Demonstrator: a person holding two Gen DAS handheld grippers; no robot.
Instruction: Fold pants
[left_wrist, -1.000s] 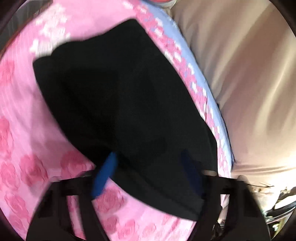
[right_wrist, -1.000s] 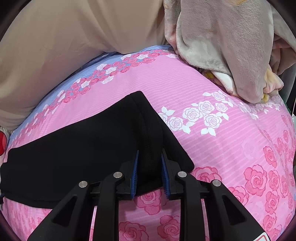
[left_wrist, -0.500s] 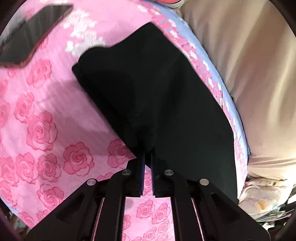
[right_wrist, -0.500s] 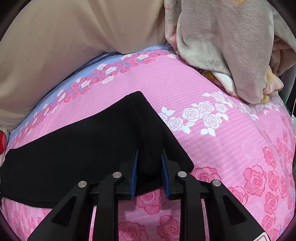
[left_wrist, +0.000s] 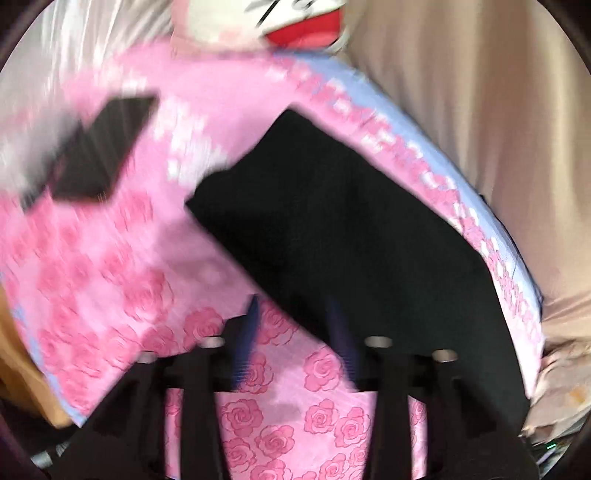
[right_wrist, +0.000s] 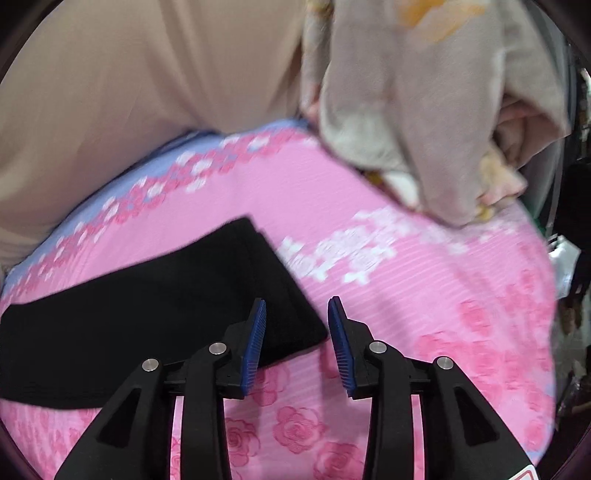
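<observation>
Partly blurred black pants (left_wrist: 351, 236)

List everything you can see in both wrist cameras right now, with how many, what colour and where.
pants: one, black, lying flat and folded on the bed sheet, near its blue-bordered edge
bed sheet: one, pink with rose print and a blue border, under the pants
phone-like slab: one, dark, on the sheet beyond the pants in the left view; blurred
curtain-like cloth: one, beige, behind the bed
blanket: one, grey-beige plush, bunched on the sheet's far right
plush-like item: one, white, pink and red, at the top of the left view
left gripper: one, black with blue pads, jaws opening, gripping nothing
right gripper: one, black with blue pads, jaws opening, above the pants' corner
</observation>
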